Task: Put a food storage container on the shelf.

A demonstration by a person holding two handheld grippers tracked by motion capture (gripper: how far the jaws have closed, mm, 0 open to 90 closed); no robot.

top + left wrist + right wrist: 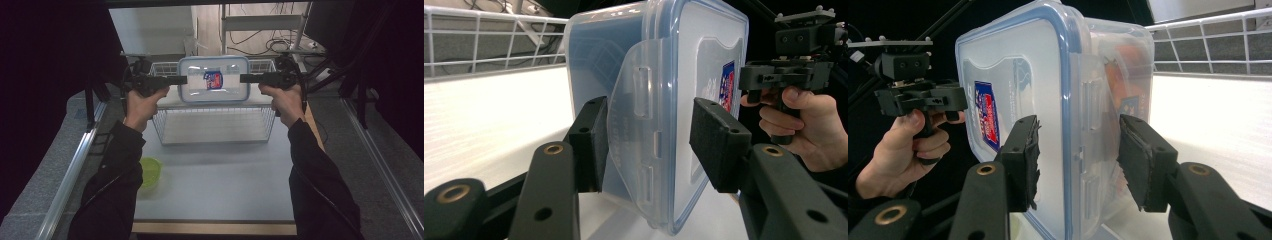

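Two grippers carry one clear plastic food container (214,79) between them, held in the air above the white wire basket (215,131) that stands toward the far edge of the table (225,185). The step in hand looks like a two-handed transfer of the box, either into the basket or out of it; from this moment alone I cannot tell which. The container sits with its blue-rimmed lid (704,75) facing up in the high view, a red and blue label (213,80) on top. The left gripper (651,145) straddles the left end of the box at its locking flap (639,135), jaws about half open; its left pad lies against the flap, while a slight gap seems to show at the other pad, so the hold may be more a cradle than a hard squeeze. The right gripper (1080,160) does the same at the opposite end, jaws also around half open and set on either side of the lid edge and side clip (1088,150). The next move calls for both hands travelling together at the same height and pace, keeping the box level so neither end slips free. A green bowl (150,172) rests near the table's left edge, well apart from the work.
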